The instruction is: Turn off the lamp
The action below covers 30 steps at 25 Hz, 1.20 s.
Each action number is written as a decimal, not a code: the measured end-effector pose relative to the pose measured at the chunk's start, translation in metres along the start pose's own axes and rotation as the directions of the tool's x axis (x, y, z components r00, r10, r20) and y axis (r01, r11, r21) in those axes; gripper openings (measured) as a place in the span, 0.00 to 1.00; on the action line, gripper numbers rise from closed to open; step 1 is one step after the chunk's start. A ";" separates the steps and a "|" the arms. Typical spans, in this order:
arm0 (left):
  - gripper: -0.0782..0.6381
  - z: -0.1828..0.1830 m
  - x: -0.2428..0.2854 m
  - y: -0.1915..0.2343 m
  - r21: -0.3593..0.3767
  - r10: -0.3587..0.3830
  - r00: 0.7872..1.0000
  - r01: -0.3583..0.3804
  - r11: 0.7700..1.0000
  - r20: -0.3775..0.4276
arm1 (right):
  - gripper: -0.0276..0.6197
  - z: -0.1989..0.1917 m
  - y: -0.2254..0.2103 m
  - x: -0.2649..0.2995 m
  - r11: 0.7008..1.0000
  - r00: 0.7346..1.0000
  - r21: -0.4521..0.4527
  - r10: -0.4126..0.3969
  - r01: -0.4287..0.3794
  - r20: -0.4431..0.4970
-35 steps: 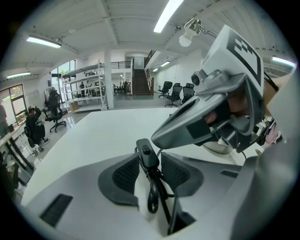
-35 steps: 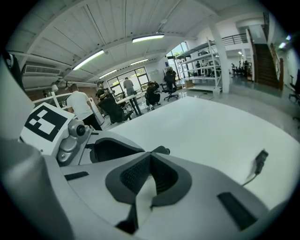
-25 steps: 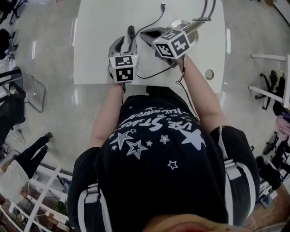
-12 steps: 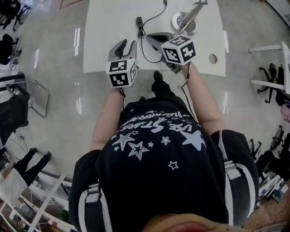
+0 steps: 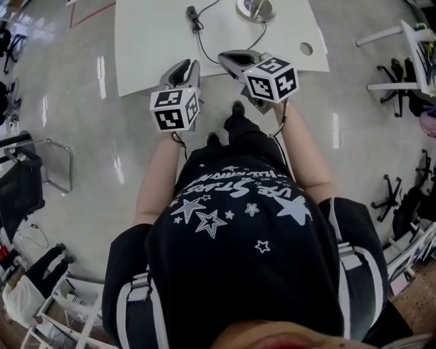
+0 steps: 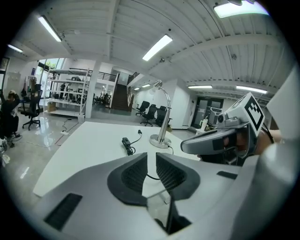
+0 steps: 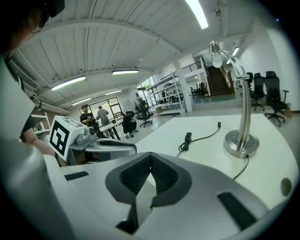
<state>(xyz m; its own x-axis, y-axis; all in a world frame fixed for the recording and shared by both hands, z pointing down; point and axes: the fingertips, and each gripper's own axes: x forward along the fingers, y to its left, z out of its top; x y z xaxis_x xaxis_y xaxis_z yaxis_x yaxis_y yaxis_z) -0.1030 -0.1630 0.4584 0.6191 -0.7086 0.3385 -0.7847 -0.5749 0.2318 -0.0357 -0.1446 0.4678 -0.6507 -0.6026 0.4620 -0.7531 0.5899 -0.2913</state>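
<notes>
The lamp stands at the far side of the white table [image 5: 153, 41], its round base [image 5: 255, 8] at the top edge of the head view. Its curved chrome arm [image 7: 243, 101] rises to a small head [image 7: 215, 58]. A black inline switch [image 5: 193, 11] lies on the cord left of the base. Both grippers hang in the air off the table's near edge, apart from lamp and switch. My left gripper [image 5: 185, 66] [image 6: 151, 158] is open by a narrow gap; its jaws have just been closing on nothing. My right gripper [image 5: 229, 56] [image 7: 150, 158] is shut and empty.
The table has a round cable hole [image 5: 306, 48] near its right corner. A dark chair [image 5: 24, 170] stands on the glossy floor at left, and white frames and chairs [image 5: 402, 68] at right. People sit at desks [image 7: 101, 117] in the background.
Both grippers have drawn back from over the table toward the person's body. The table, lamp base and switch have slid to the top of the head view. The left jaws look narrower.
</notes>
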 end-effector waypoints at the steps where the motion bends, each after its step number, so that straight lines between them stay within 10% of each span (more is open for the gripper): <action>1: 0.19 -0.003 -0.002 -0.006 0.001 -0.006 1.000 0.006 1.000 -0.004 | 0.05 -0.004 0.001 -0.006 1.000 1.000 0.000 -0.011 0.011 0.000; 30: 0.13 -0.018 -0.061 -0.149 0.022 0.051 0.998 -0.052 0.998 0.046 | 0.05 -0.062 0.028 -0.161 0.999 0.997 -0.037 0.007 -0.004 0.081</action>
<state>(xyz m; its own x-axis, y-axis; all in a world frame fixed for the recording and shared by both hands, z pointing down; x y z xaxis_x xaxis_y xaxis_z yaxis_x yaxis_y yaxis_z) -0.0239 -0.0269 0.4199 0.5791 -0.7548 0.3080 -0.8149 -0.5462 0.1939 0.0544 0.0022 0.4373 -0.6617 -0.6401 0.3904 -0.7464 0.6118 -0.2619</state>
